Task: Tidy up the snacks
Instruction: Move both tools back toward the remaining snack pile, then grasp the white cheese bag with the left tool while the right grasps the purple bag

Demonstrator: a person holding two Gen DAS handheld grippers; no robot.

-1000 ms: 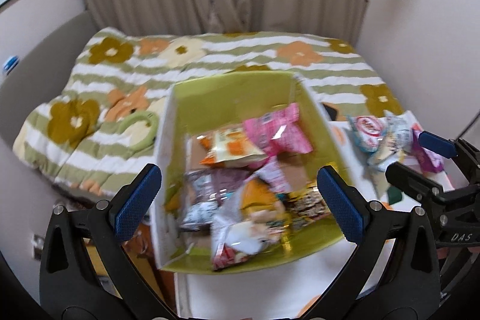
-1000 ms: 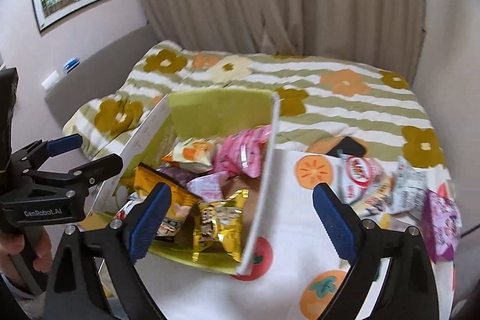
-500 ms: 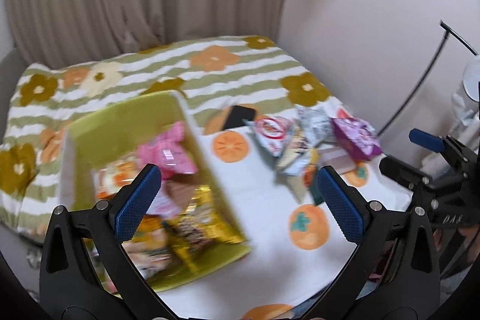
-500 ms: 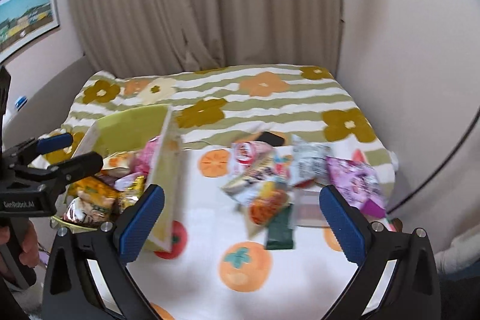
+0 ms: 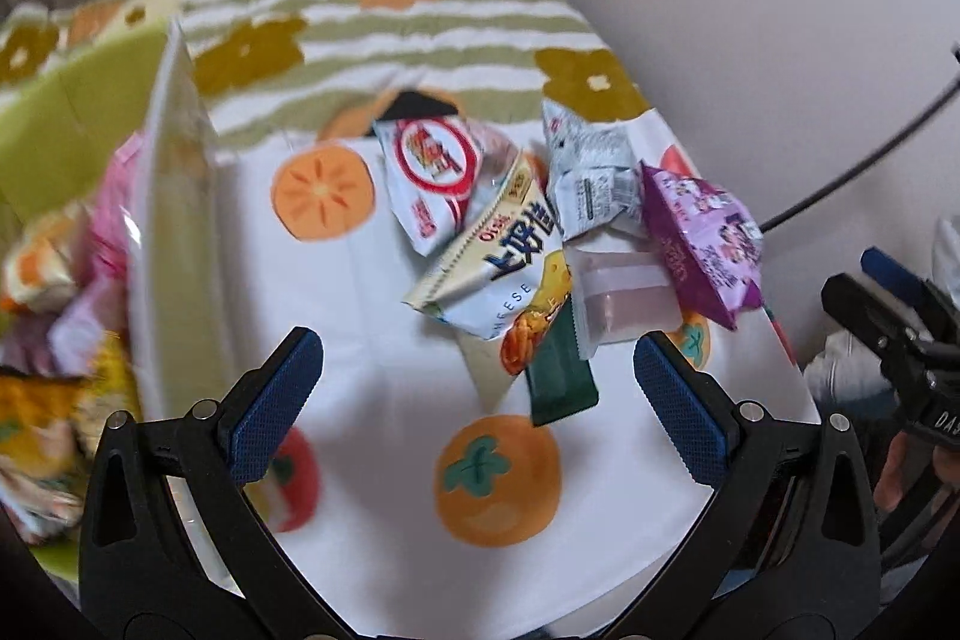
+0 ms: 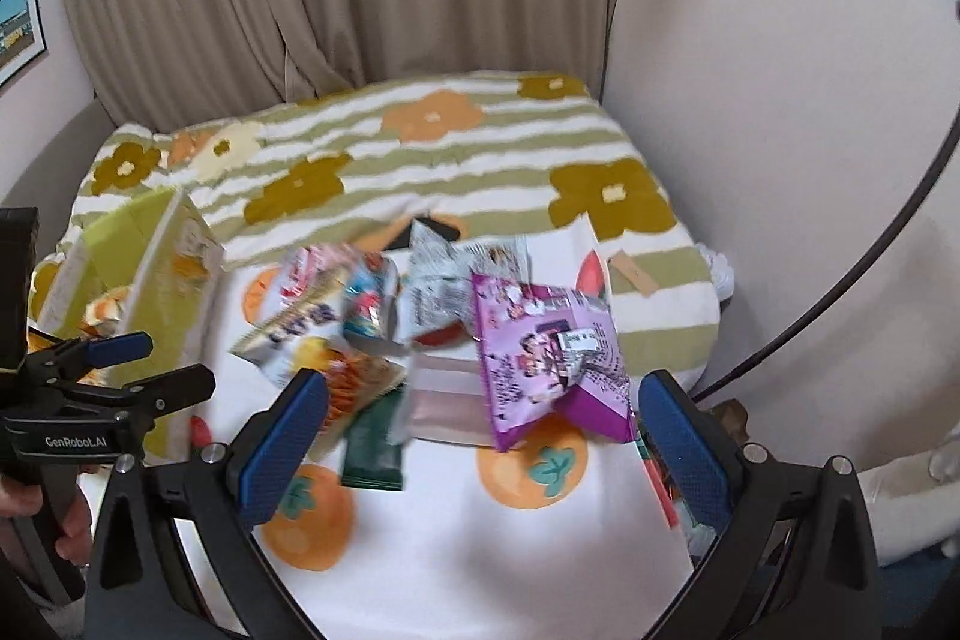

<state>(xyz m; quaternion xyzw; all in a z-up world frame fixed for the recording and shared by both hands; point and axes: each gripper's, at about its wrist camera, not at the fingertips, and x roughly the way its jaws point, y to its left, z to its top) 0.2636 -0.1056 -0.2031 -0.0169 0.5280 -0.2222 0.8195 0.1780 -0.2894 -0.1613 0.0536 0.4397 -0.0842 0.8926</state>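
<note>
Both grippers have swung away from the green box toward the loose snack pile on the cloth — left gripper and right gripper spread wide, empty; I'd pick next.

Left gripper: black frame, silver screws, white "GenRobot.AI" lettering on its side
Finger pads: blue, finely textured (same on both tools)
Right gripper: black, matching build
</note>
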